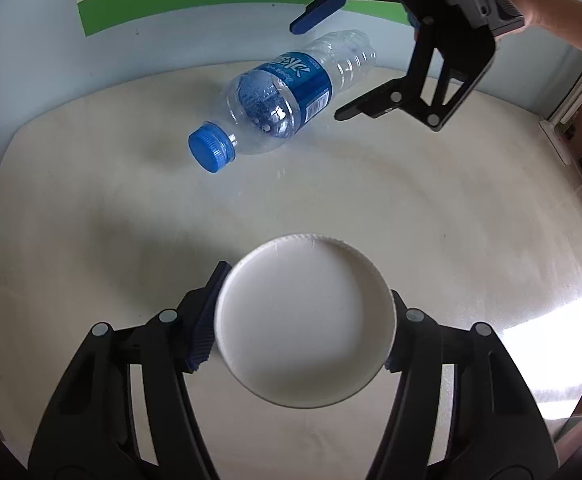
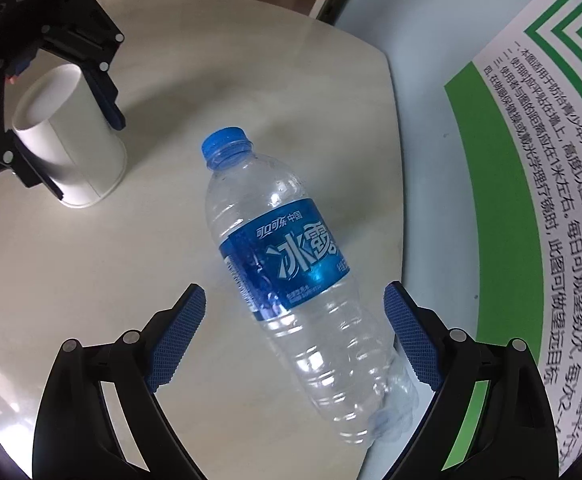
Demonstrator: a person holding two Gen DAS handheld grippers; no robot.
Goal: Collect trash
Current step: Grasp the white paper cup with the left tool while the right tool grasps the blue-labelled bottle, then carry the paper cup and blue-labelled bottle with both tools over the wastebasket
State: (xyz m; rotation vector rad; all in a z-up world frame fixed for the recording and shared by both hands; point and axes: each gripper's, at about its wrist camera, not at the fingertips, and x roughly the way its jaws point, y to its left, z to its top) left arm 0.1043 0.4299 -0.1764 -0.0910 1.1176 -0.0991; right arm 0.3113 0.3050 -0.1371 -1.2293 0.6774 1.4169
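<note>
Bottle (image 2: 287, 264) beside paper cup (image 2: 71, 136)

The blue label (image 2: 287, 268) on the plastic bottle (image 2: 291, 280) carried small white characters 可口可乐 中国 above the large white brand 冰露, its last character partly cut off; a barcode stood at the label's edge, its digits too small to read; the green-and-white wall poster (image 2: 531, 208) bore numbered lines of black Chinese instructions, among them 每日可观望数次.
</note>
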